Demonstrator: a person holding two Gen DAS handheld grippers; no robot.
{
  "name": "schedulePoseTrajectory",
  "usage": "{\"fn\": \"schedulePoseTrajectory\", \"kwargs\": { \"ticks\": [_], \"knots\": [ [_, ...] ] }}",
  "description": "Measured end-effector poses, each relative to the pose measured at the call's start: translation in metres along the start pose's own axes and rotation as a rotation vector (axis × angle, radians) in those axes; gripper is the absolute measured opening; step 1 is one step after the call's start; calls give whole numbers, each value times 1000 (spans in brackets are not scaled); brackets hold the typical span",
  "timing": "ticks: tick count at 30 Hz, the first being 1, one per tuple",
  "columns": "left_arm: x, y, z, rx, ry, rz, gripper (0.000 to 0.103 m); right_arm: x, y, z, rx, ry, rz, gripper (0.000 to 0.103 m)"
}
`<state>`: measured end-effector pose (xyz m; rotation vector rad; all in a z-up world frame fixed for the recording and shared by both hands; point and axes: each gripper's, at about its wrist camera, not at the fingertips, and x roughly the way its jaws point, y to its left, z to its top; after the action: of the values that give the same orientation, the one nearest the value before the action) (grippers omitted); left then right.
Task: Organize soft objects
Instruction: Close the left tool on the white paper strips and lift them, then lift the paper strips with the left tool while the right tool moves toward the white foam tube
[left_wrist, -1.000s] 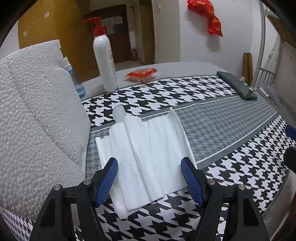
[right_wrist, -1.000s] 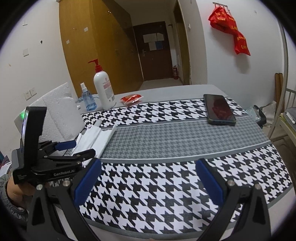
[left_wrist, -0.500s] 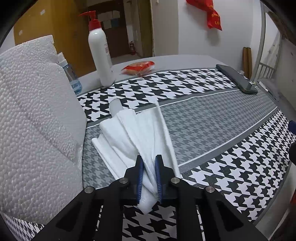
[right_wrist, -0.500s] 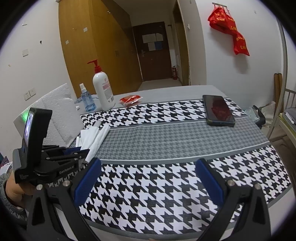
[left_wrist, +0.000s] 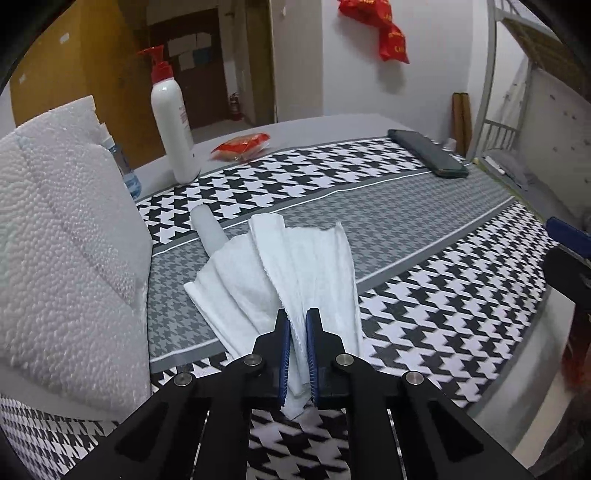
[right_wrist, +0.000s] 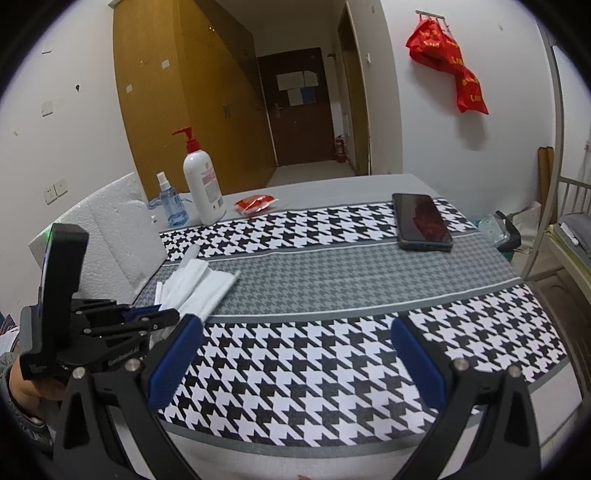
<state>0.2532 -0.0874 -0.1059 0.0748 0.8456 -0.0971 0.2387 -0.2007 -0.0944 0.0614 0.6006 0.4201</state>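
A white folded towel (left_wrist: 295, 269) lies fanned out on the houndstooth tablecloth (left_wrist: 424, 229). My left gripper (left_wrist: 298, 334) is shut on the towel's near end, the cloth bunched between its blue pads and lifted a little off the table. From the right wrist view the same towel (right_wrist: 201, 286) spreads away from the left gripper (right_wrist: 166, 315) at the table's left side. My right gripper (right_wrist: 295, 358) stands open above the near part of the table with nothing between its fingers.
White foam blocks (left_wrist: 62, 240) stand left of the towel, and a translucent tube (left_wrist: 207, 225) lies behind it. A white pump bottle (right_wrist: 203, 188), a blue spray bottle (right_wrist: 170, 206) and a red packet (right_wrist: 255, 203) sit at the back. A dark phone (right_wrist: 421, 221) lies at the right.
My left gripper closed from wide open onto the towel's near end, gathering the cloth into a fan, then pulled it slightly up and towards the near edge. The right gripper stayed still.
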Motion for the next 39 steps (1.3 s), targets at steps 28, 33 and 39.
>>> {"fn": "schedulePoseTrajectory", "kwargs": {
  "ticks": [28,33,39],
  "knots": [
    [-54,25,-40,-7,-92,-50,47,-2,49,3,-82,1,28,103],
    [-50,23,-36,4,-102,-55,63,1,52,4,-90,8,26,103],
    [-34,13,-31,33,-60,-66,63,7,51,4,-87,22,22,103]
  ]
}}
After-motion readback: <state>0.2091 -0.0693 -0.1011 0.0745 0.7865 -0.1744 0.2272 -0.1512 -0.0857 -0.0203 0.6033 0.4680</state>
